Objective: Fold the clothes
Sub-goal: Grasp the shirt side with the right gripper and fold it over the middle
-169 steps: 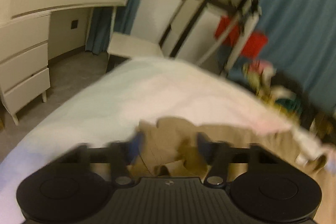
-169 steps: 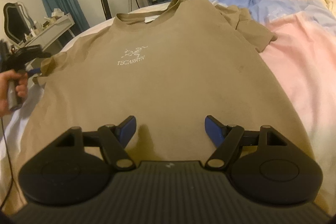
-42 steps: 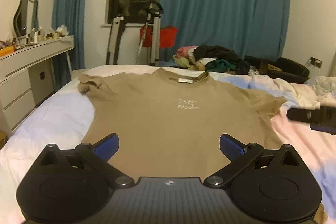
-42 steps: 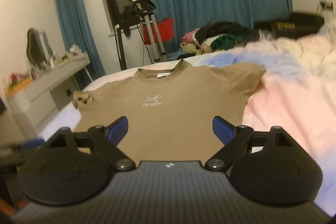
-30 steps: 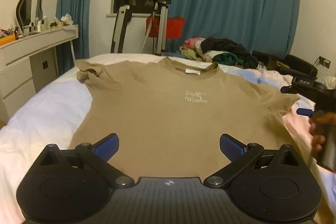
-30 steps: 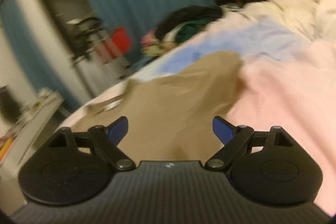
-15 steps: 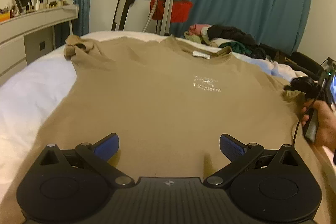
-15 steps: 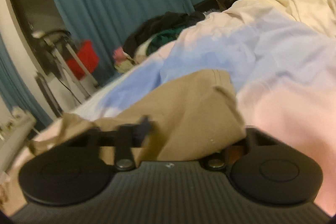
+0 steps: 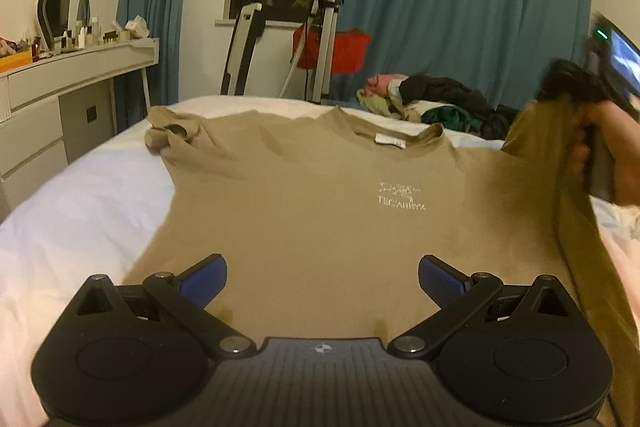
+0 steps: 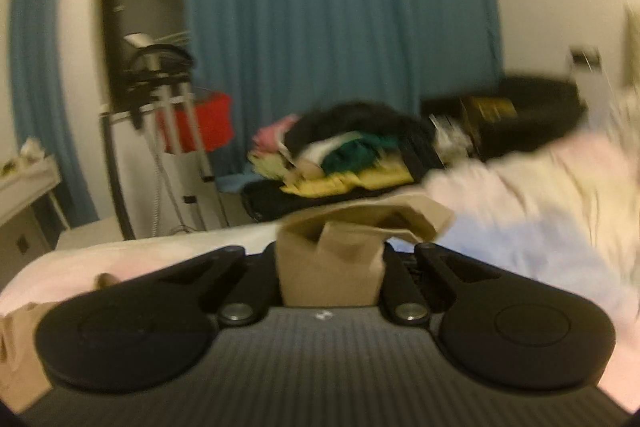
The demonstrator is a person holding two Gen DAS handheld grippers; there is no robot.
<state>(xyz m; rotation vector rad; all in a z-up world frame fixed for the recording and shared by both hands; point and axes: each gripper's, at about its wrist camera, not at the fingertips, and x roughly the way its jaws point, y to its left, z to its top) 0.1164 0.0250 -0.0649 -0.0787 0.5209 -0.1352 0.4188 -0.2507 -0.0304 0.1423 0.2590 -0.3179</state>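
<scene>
Tan cotton T-shirt (image 9: 312, 203) lies face up on the white-and-pastel bed cover (image 9: 76, 211), its long axis running from the hem just under the left gripper (image 9: 322, 277) away to the ribbed collar (image 9: 394, 135), which points toward the teal curtains (image 9: 460, 11). A small white chest logo (image 9: 400, 197) reads upright from the hem end. The far left sleeve (image 9: 170, 131) is crumpled on the cover.

That left gripper hovers over the hem with its blue-padded fingers (image 9: 202, 277) spread wide, holding nothing.

At the shirt's right edge the cloth rises off the bed in a taut tan flap, lifted by the right gripper (image 10: 330, 263). In its own blurred view, both black fingers are pressed together on a bunched fold of the tan fabric, which sticks up between them.

Beyond the foot of the bed sits a heap of dark, green and yellow clothes (image 10: 348, 155), and a white dressing table (image 9: 60, 99) stands at the left wall.
</scene>
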